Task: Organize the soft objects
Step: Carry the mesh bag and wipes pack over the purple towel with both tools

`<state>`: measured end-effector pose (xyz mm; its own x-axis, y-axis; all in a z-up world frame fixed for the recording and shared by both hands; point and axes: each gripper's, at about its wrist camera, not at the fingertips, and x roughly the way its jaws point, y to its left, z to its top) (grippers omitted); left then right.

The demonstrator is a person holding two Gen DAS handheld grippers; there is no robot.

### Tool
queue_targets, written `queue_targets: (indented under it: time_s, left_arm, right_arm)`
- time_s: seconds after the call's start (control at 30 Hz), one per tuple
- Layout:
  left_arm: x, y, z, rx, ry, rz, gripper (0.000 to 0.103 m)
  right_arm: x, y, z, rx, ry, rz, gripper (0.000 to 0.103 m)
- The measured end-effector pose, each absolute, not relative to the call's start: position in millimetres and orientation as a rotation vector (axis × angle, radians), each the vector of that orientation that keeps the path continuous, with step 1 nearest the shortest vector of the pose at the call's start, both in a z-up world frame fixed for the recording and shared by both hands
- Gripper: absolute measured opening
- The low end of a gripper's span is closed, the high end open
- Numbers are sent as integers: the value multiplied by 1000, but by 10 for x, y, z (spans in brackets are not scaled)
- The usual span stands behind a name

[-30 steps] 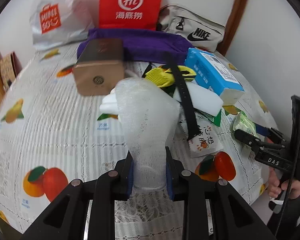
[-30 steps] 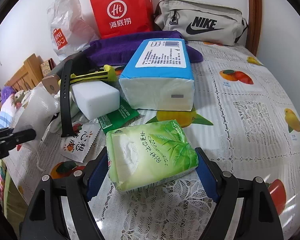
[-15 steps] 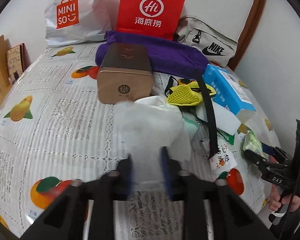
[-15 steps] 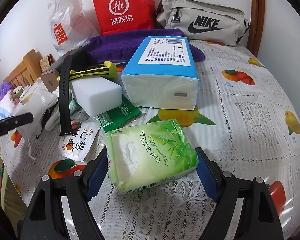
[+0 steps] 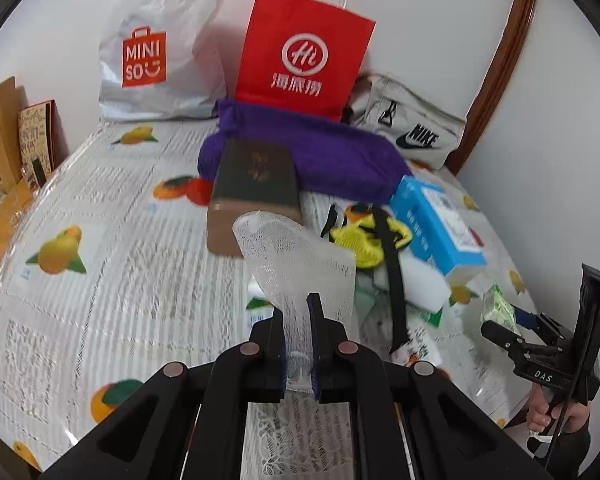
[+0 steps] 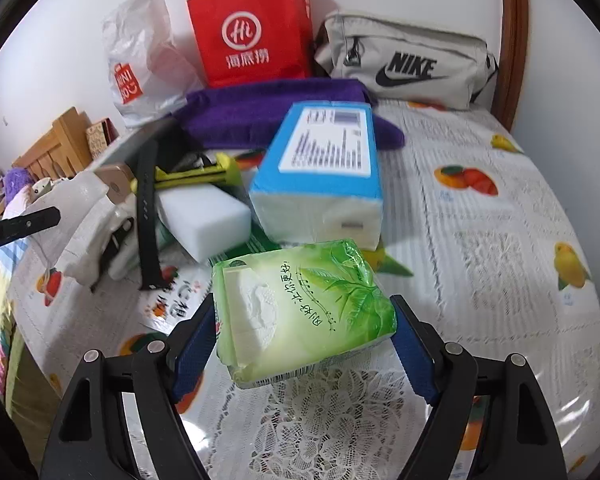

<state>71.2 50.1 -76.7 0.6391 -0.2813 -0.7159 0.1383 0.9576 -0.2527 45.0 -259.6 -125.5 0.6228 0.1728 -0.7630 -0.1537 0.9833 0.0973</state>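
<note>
A white mesh cloth (image 5: 296, 256) hangs up out of my left gripper (image 5: 296, 314), whose jaws are closing tight on its lower end above the fruit-print tablecloth (image 5: 112, 264). In the right wrist view the same cloth (image 6: 84, 224) droops beside a left fingertip (image 6: 28, 220). My right gripper (image 6: 302, 308) is shut on a green tissue pack (image 6: 296, 280), pads pressed on both its sides, held a little off the cloth. The left wrist view shows that pack (image 5: 498, 308) in the right gripper (image 5: 512, 328) at the right edge.
A pile lies mid-table: blue tissue box (image 6: 324, 176), white foam block (image 6: 204, 220), black strap (image 6: 148, 208), yellow mesh item (image 5: 356, 244), brown box (image 5: 254, 196). Behind are a purple cloth (image 5: 332, 156), red paper bag (image 5: 304, 52), white plastic bag (image 5: 156, 48), grey pouch (image 6: 404, 64).
My left gripper rose and drew back with the mesh cloth while its jaws narrowed on it. The right gripper lifted the green pack slightly off the table.
</note>
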Motion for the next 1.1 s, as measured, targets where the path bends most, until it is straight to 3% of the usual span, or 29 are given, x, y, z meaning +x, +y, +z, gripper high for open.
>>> queue_targets:
  time_s: [0.57,1.1]
  left_arm:
    - [1033,638,-378,-198,800,-175,9]
    - [1847,610,-277,-193,841,-121,9]
  right_arm:
    - [773,-2618,-656,8,797,211,81]
    - [1846,-2423,-390,-45,783,247,81]
